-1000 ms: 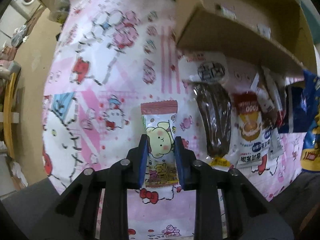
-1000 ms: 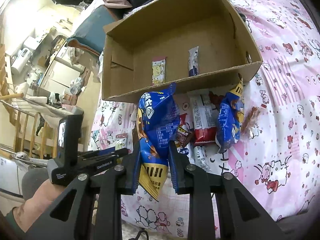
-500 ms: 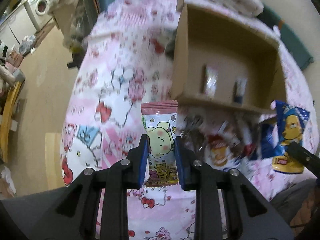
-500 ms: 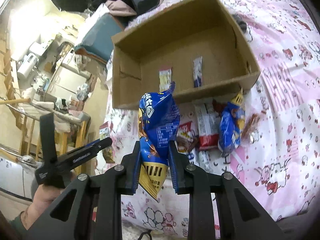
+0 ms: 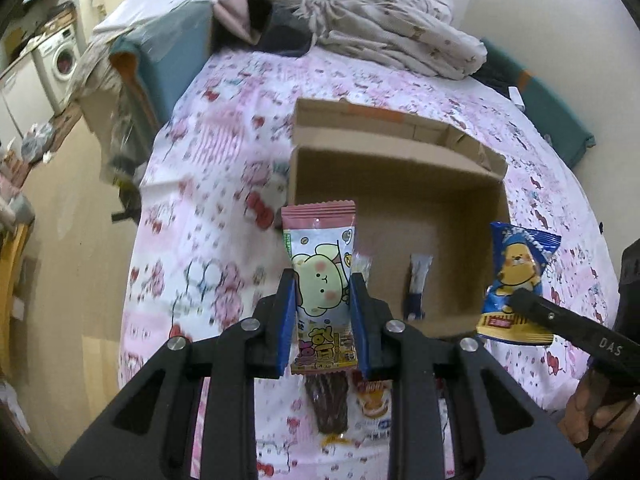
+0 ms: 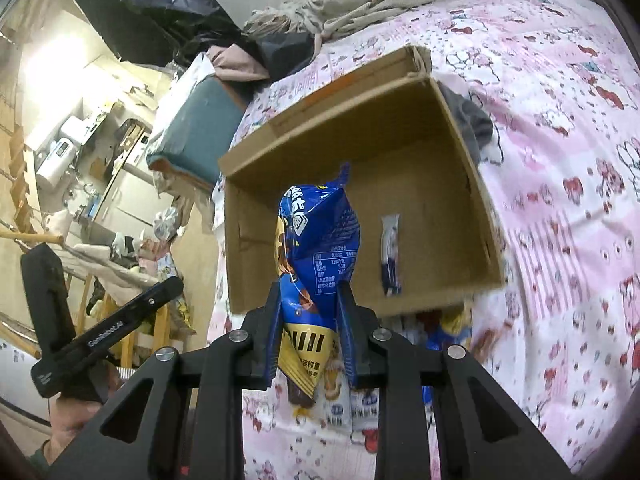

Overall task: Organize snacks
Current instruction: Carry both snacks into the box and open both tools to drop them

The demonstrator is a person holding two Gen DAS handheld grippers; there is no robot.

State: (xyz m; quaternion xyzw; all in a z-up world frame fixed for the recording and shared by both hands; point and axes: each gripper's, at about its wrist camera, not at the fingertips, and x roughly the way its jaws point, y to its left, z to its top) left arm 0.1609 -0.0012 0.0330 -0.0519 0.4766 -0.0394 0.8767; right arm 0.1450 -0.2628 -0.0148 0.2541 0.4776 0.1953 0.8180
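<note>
My left gripper (image 5: 323, 316) is shut on a pink-topped snack packet with a cartoon bear (image 5: 320, 280), held up in front of the open cardboard box (image 5: 400, 168). My right gripper (image 6: 309, 328) is shut on a blue and yellow snack bag (image 6: 318, 240), also raised before the box (image 6: 452, 128); that bag (image 5: 518, 276) shows at the right of the left wrist view. A small white and blue packet (image 5: 418, 284) lies on the box floor (image 6: 390, 256). Another small packet (image 5: 362, 266) peeks from behind my left packet.
Several more snacks (image 5: 332, 404) lie on the pink cartoon bedsheet (image 5: 208, 216) in front of the box. Piled blankets and clothes (image 5: 392, 36) sit behind the box. The bed edge and floor (image 5: 68, 240) fall away to the left. A hand (image 6: 80, 412) holds the other gripper.
Both grippers rose with their packets and tilted up, so the box interior and the far bed now show. The left packet left the sheet; the right gripper's bag entered the left view.
</note>
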